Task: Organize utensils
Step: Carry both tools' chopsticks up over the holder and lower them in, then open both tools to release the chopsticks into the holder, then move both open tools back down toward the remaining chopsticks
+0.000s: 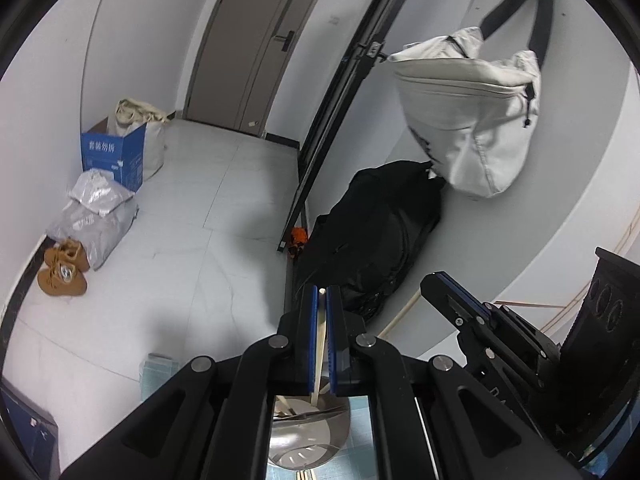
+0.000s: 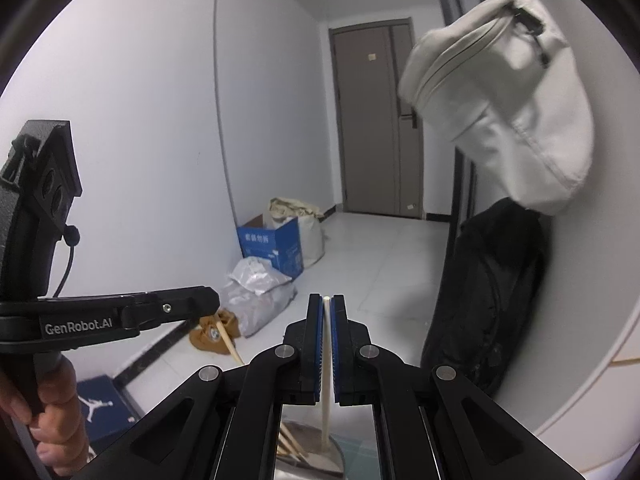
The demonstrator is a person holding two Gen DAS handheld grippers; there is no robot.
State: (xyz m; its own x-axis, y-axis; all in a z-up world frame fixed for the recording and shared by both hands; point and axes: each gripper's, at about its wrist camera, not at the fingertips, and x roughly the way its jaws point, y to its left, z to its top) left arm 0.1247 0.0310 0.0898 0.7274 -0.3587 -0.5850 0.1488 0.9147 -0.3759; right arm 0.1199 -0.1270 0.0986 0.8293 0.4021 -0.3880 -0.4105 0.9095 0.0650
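My left gripper [image 1: 321,294] is shut on a pale wooden chopstick [image 1: 320,356] that runs down between its blue pads into a shiny metal utensil holder [image 1: 308,436] below. My right gripper [image 2: 327,302] is shut on another pale chopstick [image 2: 327,364], whose lower end reaches into the same metal holder [image 2: 320,458], where other chopsticks [image 2: 290,442] lie. The right gripper shows in the left wrist view [image 1: 452,292] at the right, holding its chopstick [image 1: 400,314]. The left gripper shows in the right wrist view [image 2: 208,300] at the left, with its chopstick [image 2: 230,342] hanging below.
A white bag [image 1: 476,116] hangs on the curved white wall, above a black bag [image 1: 368,232] on the floor. A blue box [image 1: 114,156], grey parcels [image 1: 94,216] and brown shoes [image 1: 64,272] sit by the left wall. A grey door [image 1: 256,40] is beyond.
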